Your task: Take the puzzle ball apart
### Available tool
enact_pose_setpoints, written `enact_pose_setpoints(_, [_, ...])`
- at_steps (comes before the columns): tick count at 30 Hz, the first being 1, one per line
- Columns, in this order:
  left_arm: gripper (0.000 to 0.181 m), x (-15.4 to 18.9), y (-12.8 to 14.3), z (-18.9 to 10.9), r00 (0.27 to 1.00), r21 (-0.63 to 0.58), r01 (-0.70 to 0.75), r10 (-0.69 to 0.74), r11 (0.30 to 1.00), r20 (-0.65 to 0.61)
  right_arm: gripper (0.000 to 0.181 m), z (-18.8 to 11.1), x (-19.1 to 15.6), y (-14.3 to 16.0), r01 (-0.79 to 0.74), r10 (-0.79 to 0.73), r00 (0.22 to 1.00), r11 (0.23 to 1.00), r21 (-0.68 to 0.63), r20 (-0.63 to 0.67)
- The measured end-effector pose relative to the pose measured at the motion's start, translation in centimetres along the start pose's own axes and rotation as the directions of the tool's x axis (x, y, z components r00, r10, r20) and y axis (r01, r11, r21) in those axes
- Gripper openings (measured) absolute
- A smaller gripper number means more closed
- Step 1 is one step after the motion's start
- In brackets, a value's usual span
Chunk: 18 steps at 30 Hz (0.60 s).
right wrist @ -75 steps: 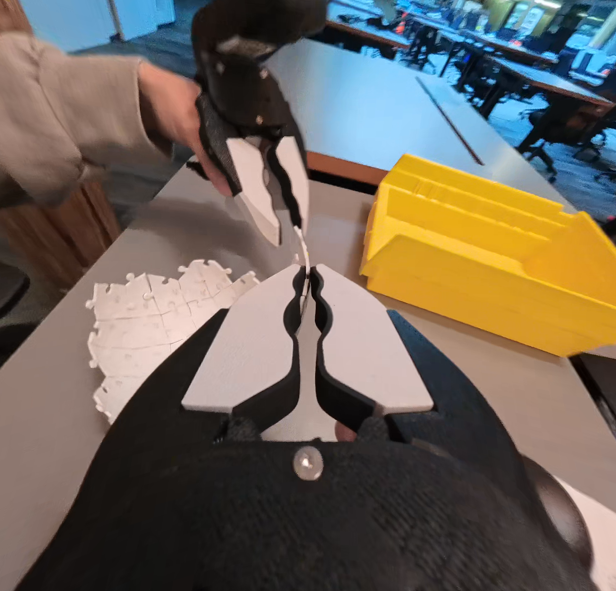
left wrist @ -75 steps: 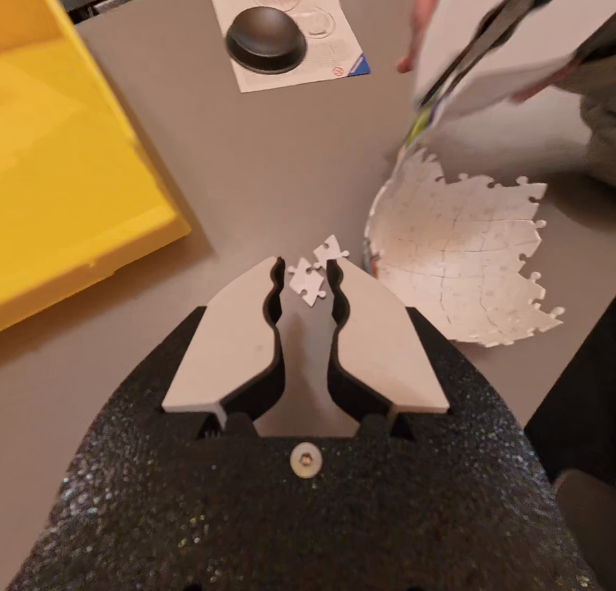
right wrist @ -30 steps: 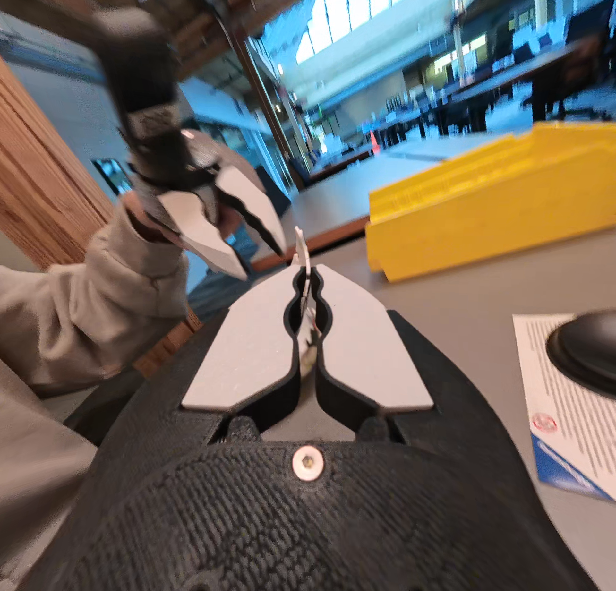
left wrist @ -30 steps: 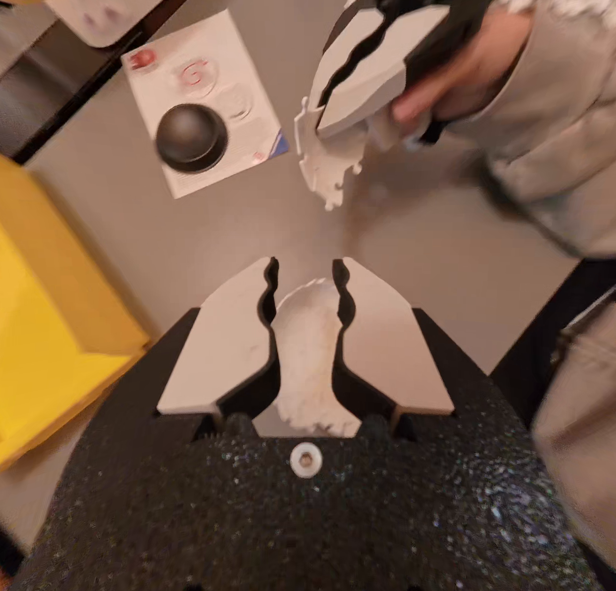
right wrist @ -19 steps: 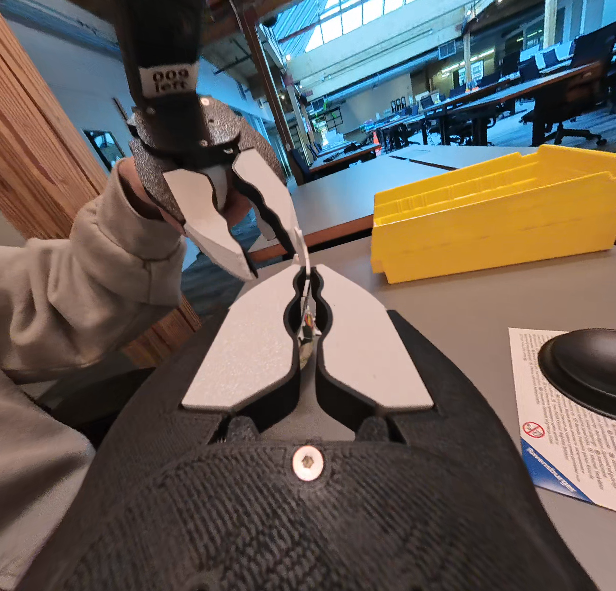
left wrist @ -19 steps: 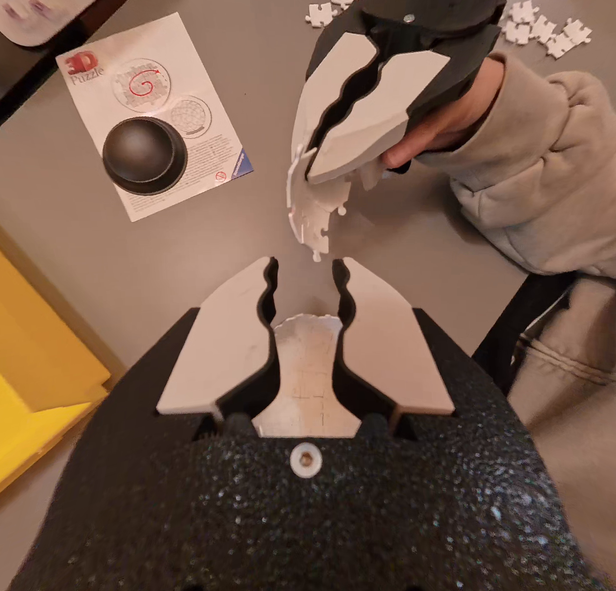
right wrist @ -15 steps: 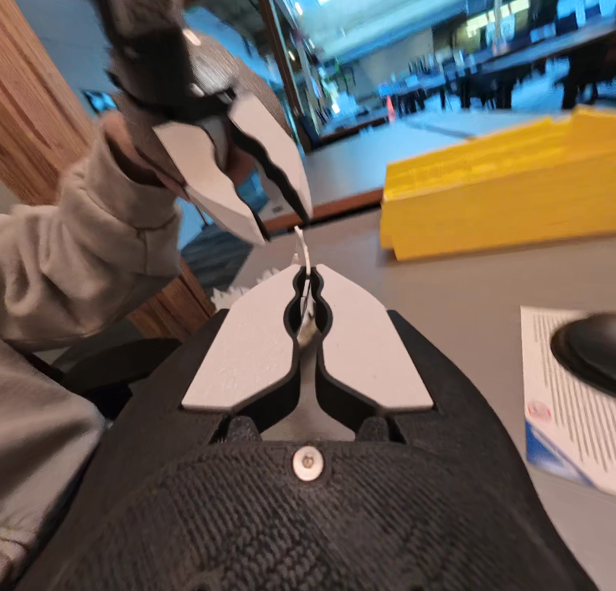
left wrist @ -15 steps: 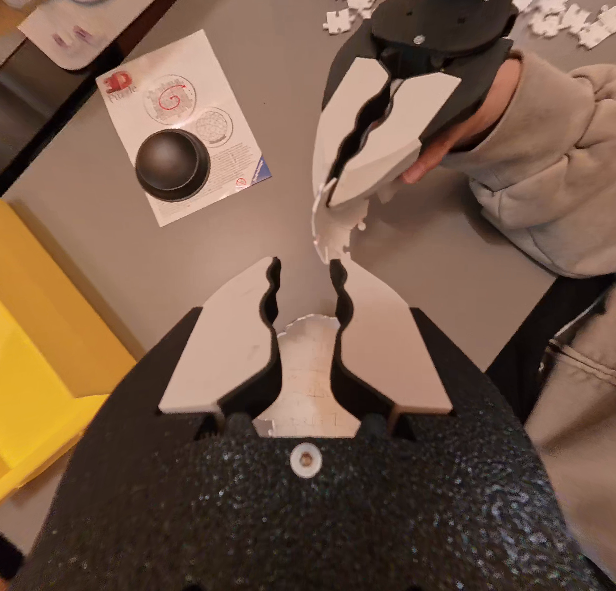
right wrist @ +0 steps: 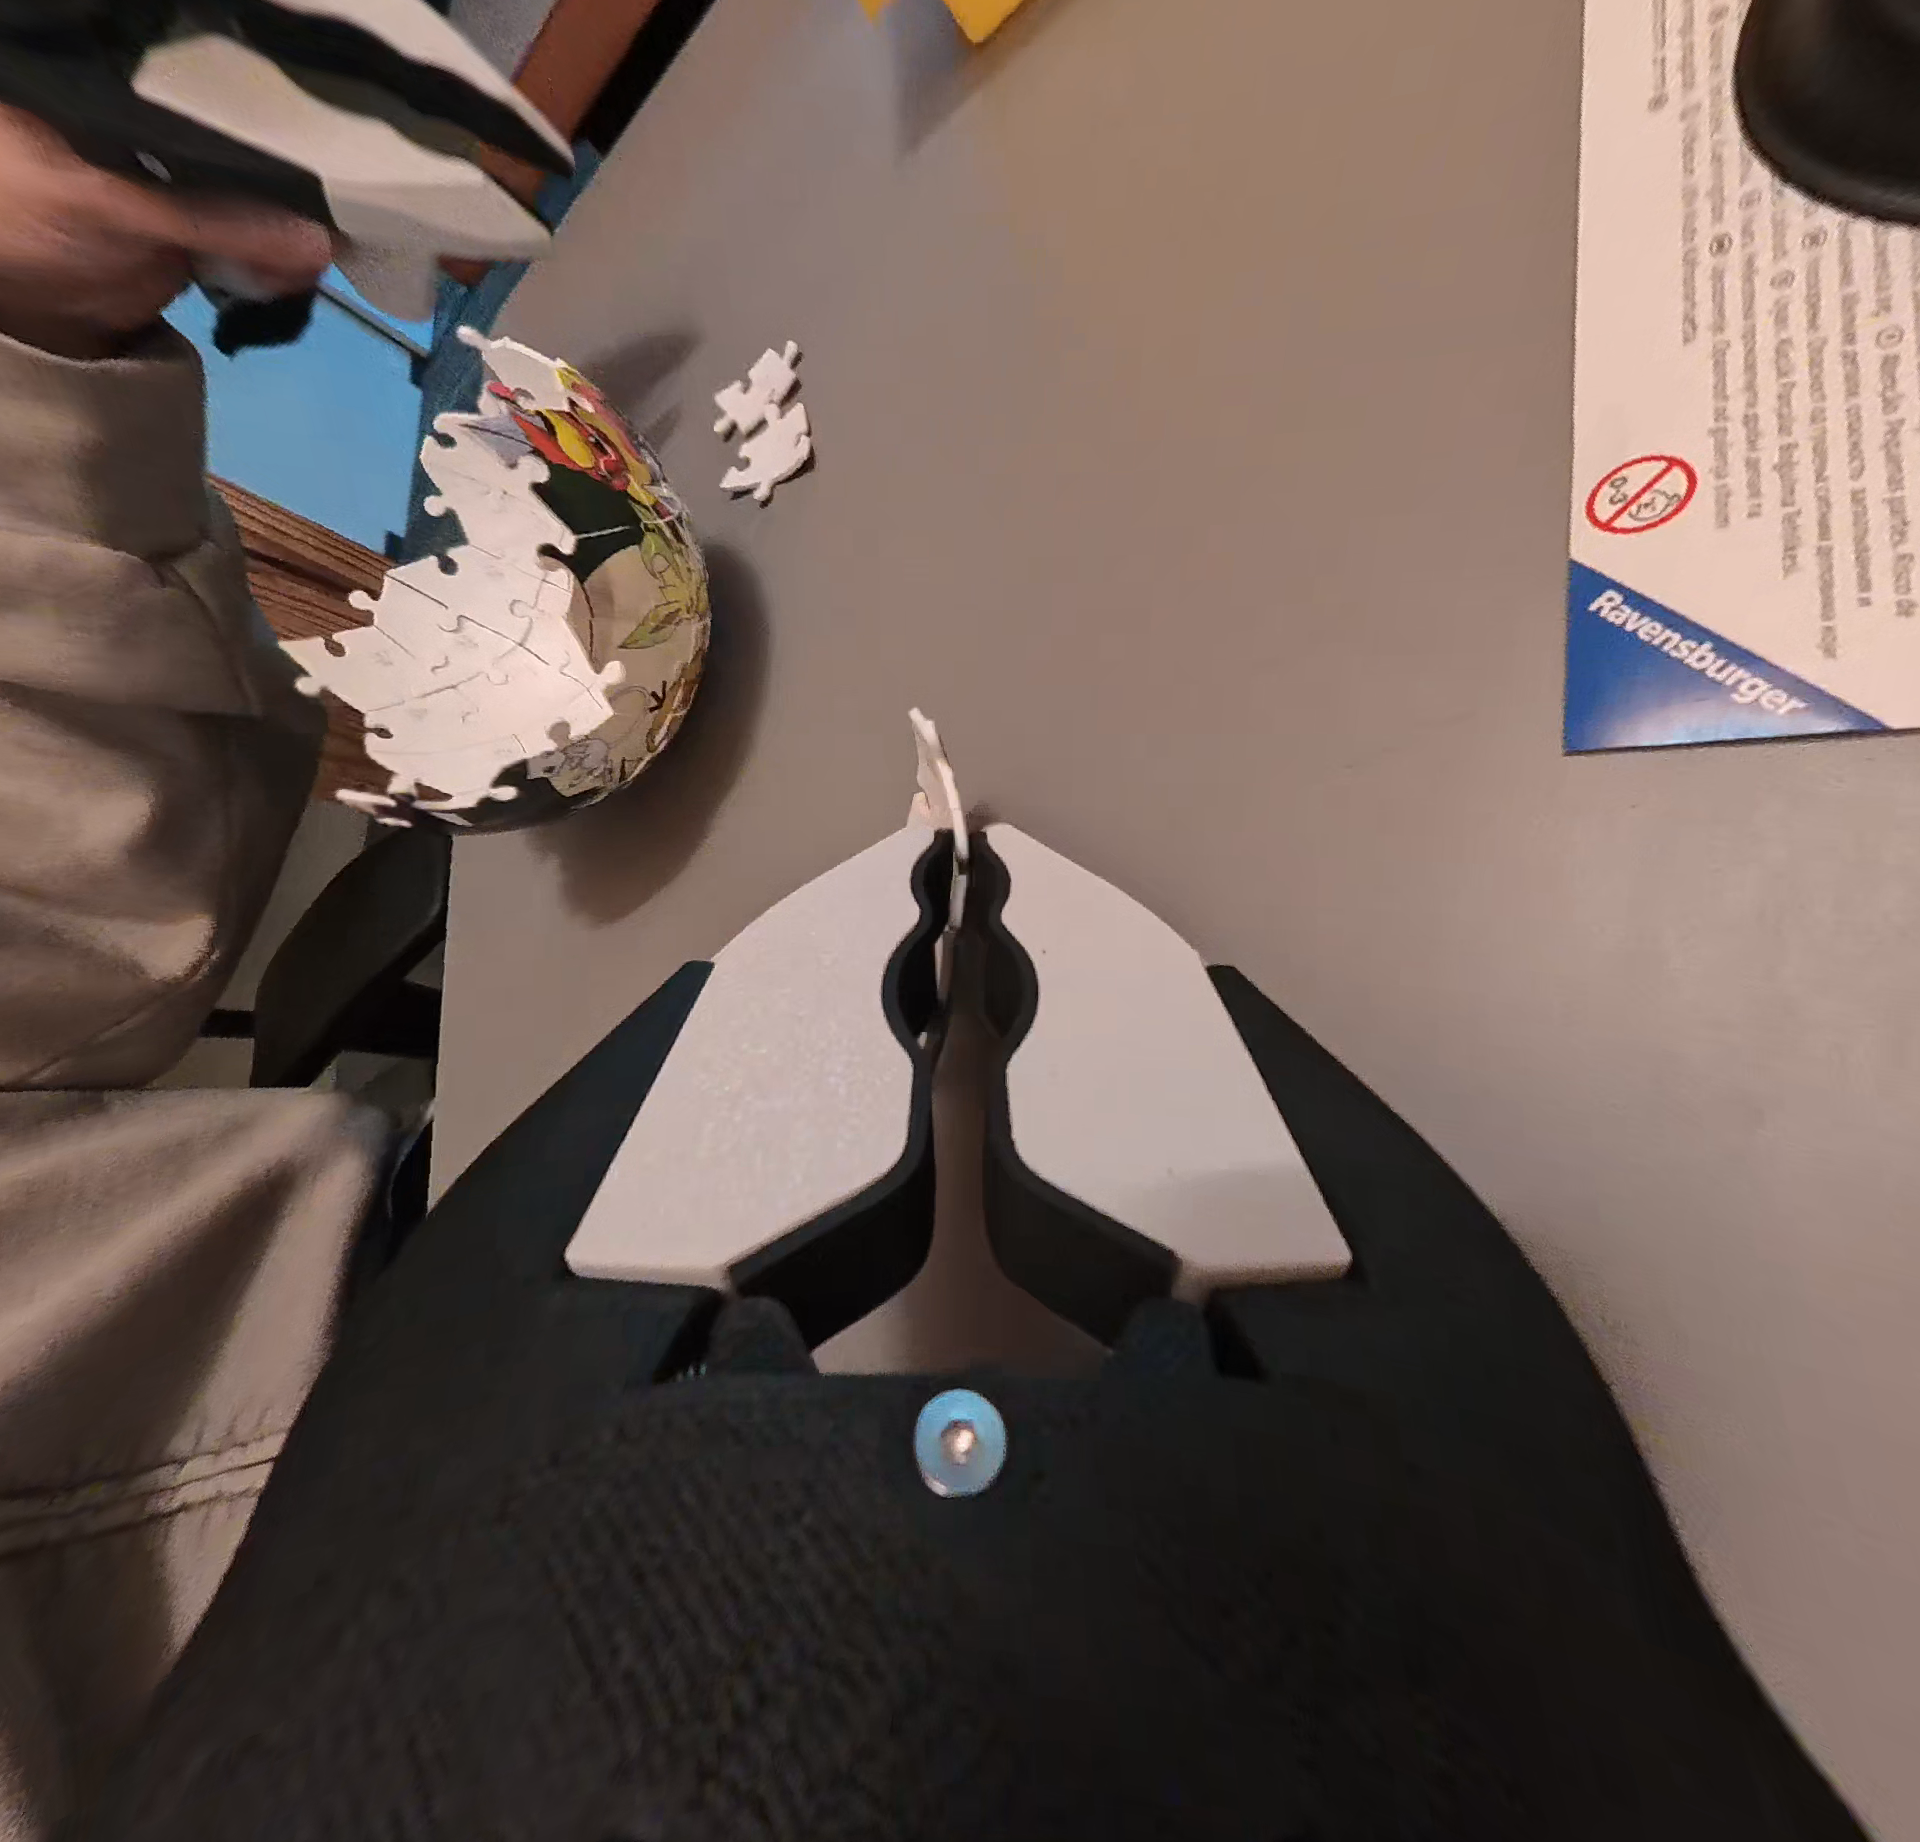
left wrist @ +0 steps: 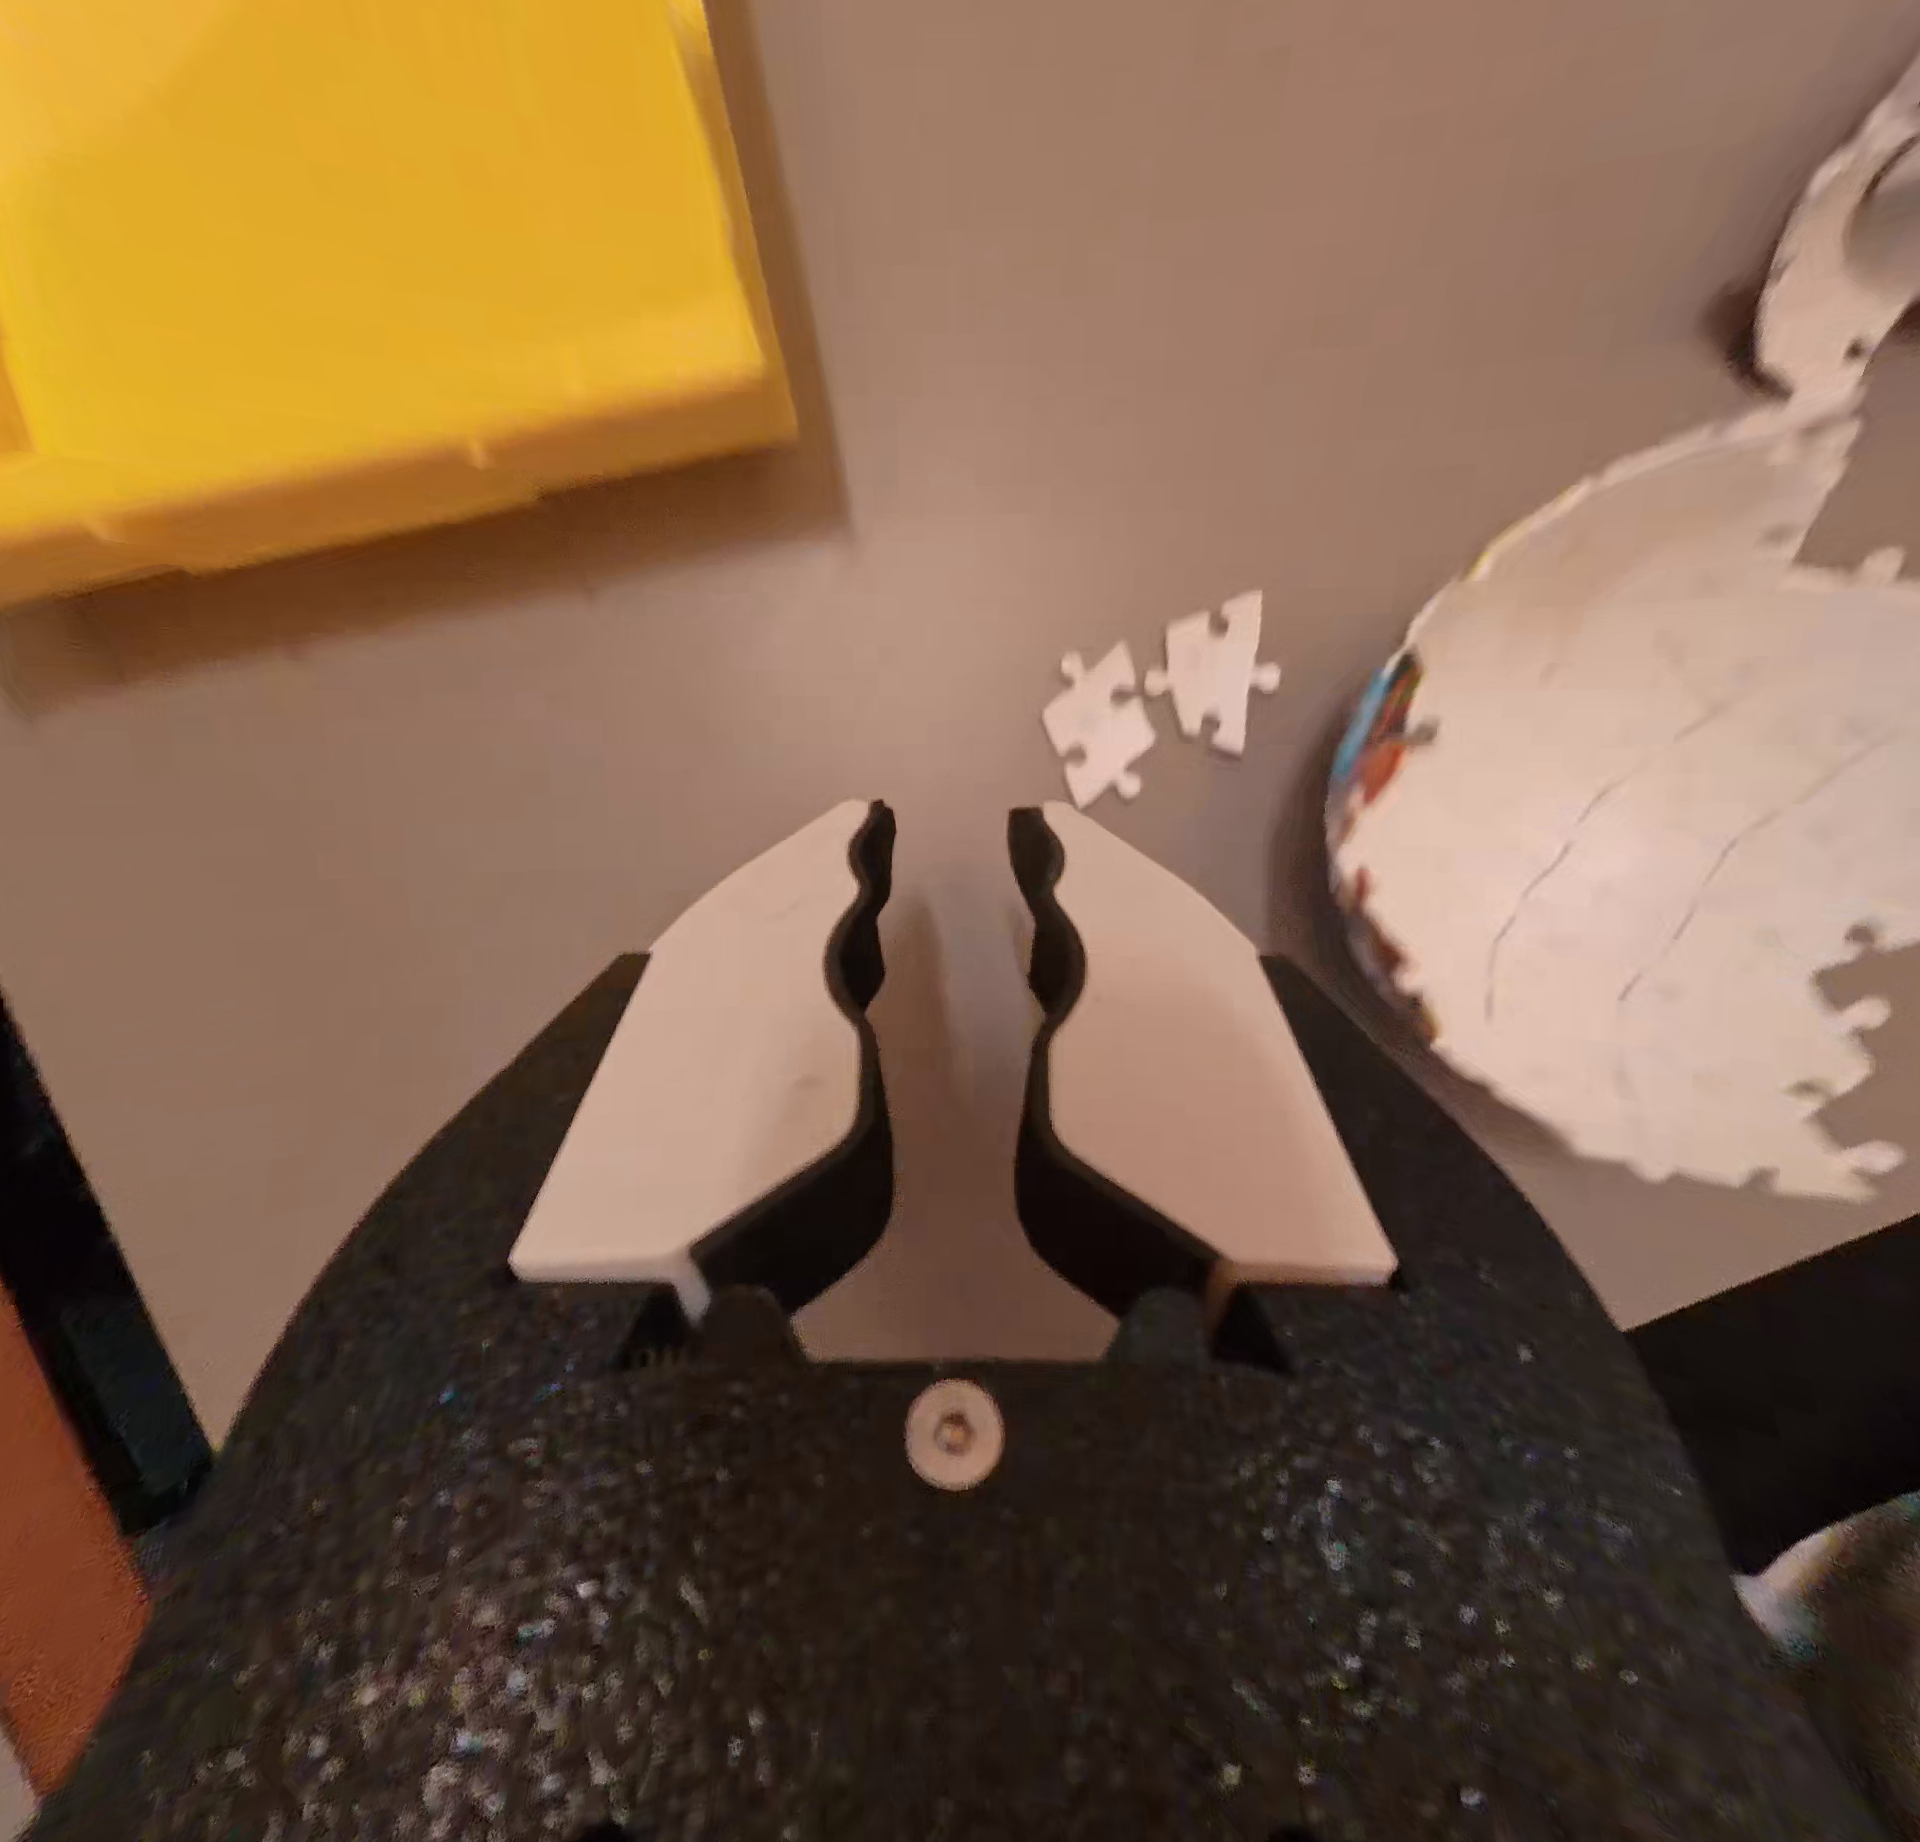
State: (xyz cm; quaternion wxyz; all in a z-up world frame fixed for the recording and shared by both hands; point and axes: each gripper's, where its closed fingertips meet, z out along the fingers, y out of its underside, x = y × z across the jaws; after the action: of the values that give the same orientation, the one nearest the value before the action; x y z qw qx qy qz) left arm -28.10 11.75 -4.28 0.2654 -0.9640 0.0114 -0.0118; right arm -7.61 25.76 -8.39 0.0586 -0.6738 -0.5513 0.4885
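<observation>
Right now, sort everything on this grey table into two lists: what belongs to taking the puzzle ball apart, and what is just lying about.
Belongs to the job:
- half-open white puzzle ball shell
- two loose white puzzle pieces
- white puzzle fragment pinched in the right tongs
- open, empty left tongs

Lying about:
- yellow plastic bin
- printed instruction sheet
- black domed stand

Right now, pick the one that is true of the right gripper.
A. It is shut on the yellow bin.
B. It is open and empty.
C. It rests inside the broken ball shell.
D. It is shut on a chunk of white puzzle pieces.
D: the right gripper is closed on a thin white puzzle chunk that sticks out past its tips, away from the ball shell on the table.
</observation>
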Motion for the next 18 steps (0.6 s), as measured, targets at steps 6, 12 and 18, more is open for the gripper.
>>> enact_pose_setpoints(6, [0.022,0.5,3.0,1.0,0.998,0.021,-0.042,0.042,0.999,-0.041,0.003,0.2,0.4,0.3,-0.02,0.02,1.0,1.0,0.001,0.005])
enact_pose_setpoints(12, [0.022,0.7,1.9,1.4,0.994,0.049,-0.097,0.099,0.994,-0.037,0.003,0.2,0.3,0.3,0.008,-0.008,1.0,1.0,0.024,-0.001])
enact_pose_setpoints(18, [0.024,-0.2,0.7,2.6,0.995,0.074,-0.097,0.1,0.993,-0.032,0.003,0.2,0.0,0.4,0.035,-0.035,0.999,0.999,0.033,0.005])
